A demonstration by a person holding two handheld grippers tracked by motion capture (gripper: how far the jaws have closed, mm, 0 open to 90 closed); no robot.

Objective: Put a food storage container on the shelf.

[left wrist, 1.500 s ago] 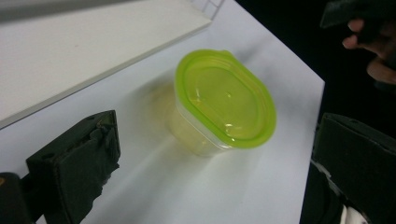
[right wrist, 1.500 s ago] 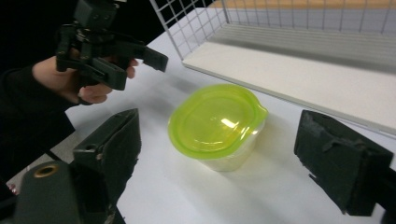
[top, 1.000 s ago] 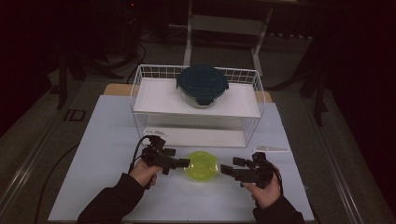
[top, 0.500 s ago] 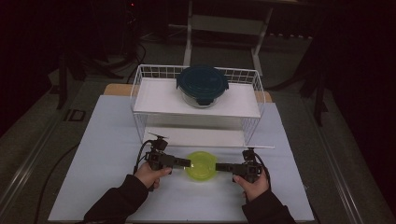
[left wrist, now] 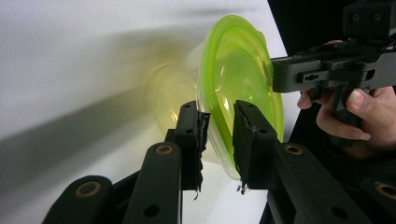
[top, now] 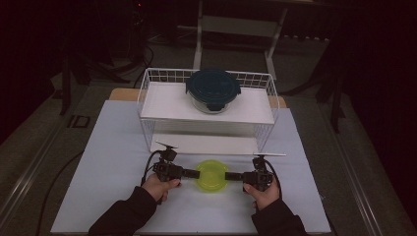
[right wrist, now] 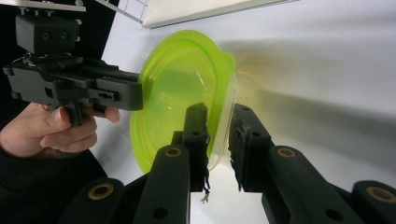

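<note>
Risk here sits mostly in the thin rim of the lime-green lidded container (top: 211,175), which stands on the white table cover (top: 98,196) just in front of the white wire rack (top: 147,91) (a dark-lidded glass bowl (top: 213,90) rests on its upper shelf). The left gripper (top: 196,173) and the right gripper (top: 227,175) come at it from opposite sides, level with the table. Both pairs of jaws have just been closing, and in each gripper view the rim of the green lid lies between the two pads. The left gripper's pads (left wrist: 245,135) look to be already pressing on the lid edge; on the right side I believe the same, but a small gap at one pad cannot be excluded.

If the two hands lift unevenly, the flexible lid may bend or peel off, and the cup below would drop. A shallow bite on the lip alone could also slip when the container leaves the table. Pulling the hands apart would stretch the lid, and a high lift toward the rack risks knocking its lower shelf (top: 206,143).
</note>
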